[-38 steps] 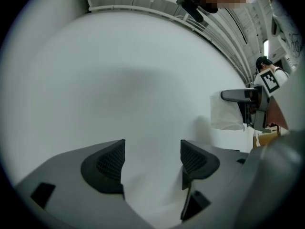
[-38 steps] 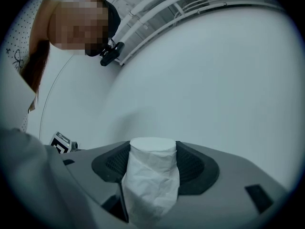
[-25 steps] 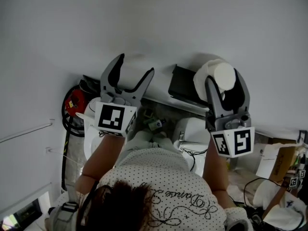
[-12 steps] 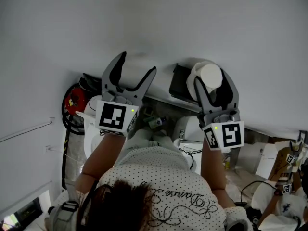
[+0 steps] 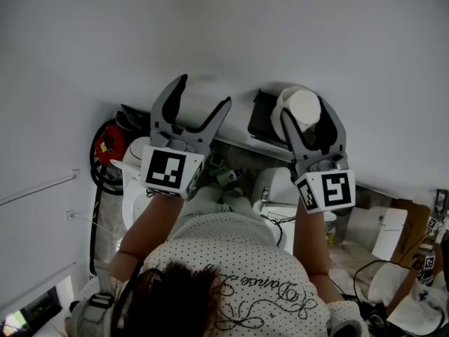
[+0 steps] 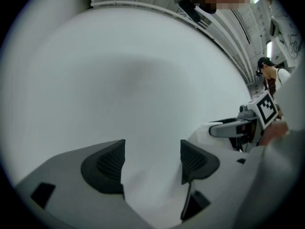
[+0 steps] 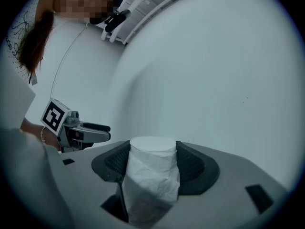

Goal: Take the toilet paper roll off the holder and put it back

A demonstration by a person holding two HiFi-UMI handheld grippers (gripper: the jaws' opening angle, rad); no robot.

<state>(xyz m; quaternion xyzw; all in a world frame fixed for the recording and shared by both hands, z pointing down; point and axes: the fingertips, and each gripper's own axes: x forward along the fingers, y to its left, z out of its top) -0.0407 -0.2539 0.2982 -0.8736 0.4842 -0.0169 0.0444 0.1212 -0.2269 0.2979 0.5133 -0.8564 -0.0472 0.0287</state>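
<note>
The white toilet paper roll point(image 5: 304, 108) is held upright between the jaws of my right gripper point(image 5: 307, 112), close to the white wall. In the right gripper view the roll point(image 7: 151, 175) fills the gap of the right gripper point(image 7: 152, 149), and both dark pads point(image 7: 193, 163) press on its sides. A black holder point(image 5: 264, 120) sits on the wall just left of the roll. My left gripper point(image 5: 202, 91) hangs open and empty further left, its jaws point(image 6: 152, 149) facing bare wall. From the left gripper view the right gripper's marker cube point(image 6: 266, 108) shows at the right.
Below the grippers stands a white toilet point(image 5: 279, 188). A red object with black hoses point(image 5: 106, 147) lies at the left. A cardboard box point(image 5: 412, 236) and white clutter sit at the lower right. The white wall point(image 5: 224, 27) fills the upper half.
My right gripper has carried the roll left in the head view, closer to the black holder. The left gripper has stayed where it was, still open.
</note>
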